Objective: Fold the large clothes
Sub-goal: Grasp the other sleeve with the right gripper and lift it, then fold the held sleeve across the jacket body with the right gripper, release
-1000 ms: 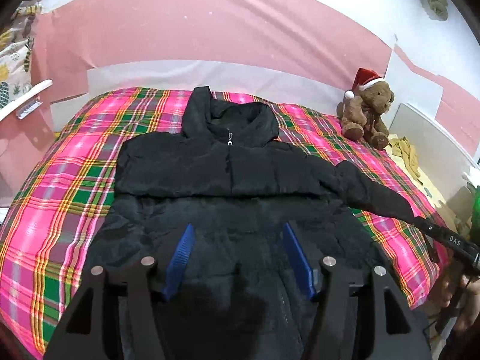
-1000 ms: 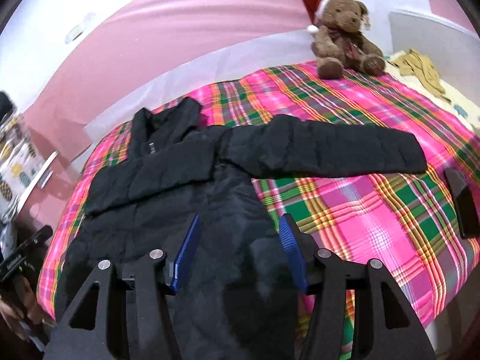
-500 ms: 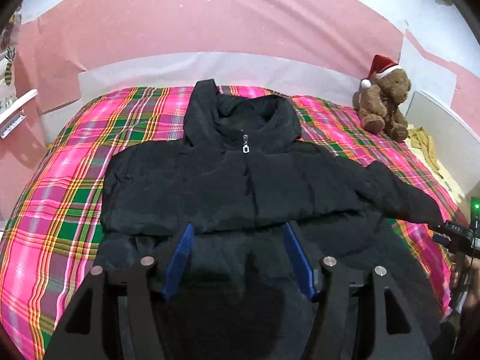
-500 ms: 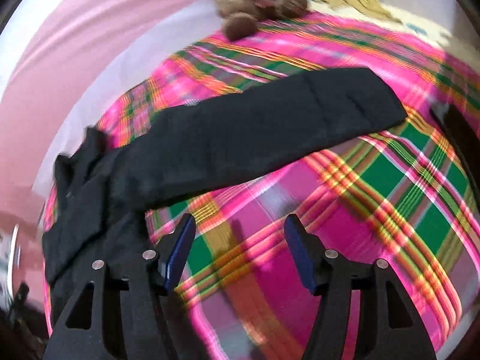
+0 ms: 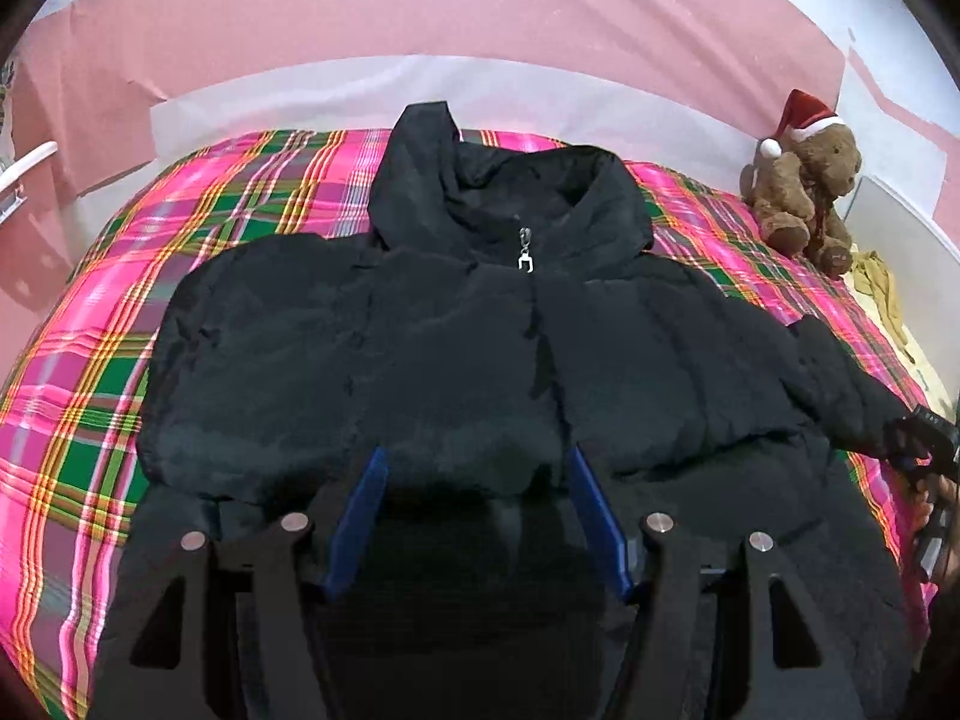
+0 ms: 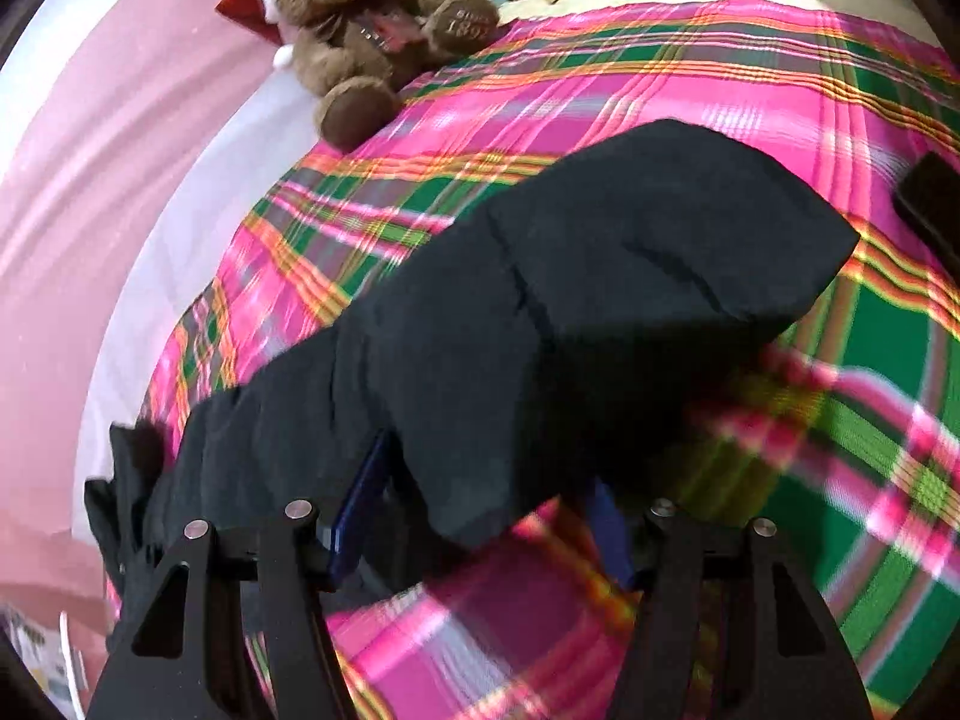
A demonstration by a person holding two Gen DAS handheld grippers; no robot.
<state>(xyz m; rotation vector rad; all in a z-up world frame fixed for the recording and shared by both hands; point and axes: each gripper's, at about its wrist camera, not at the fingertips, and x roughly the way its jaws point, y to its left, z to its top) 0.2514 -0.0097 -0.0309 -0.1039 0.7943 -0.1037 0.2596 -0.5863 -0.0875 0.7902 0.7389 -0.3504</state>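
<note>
The black hooded puffer jacket (image 5: 456,360) lies front up on the pink-and-green plaid bedspread (image 5: 90,372), zipped, its silver zipper pull (image 5: 525,252) just below the collar. One sleeve (image 6: 570,300) stretches out across the plaid. The left gripper (image 5: 477,516) hovers over the jacket's lower front, its blue-lined fingers (image 5: 360,510) spread apart and gripping nothing. The right gripper (image 6: 480,516) has its fingers apart too, with the sleeve lying between them. A brown teddy bear (image 6: 360,18) in a Santa hat sits by the bedspread's far edge.
</note>
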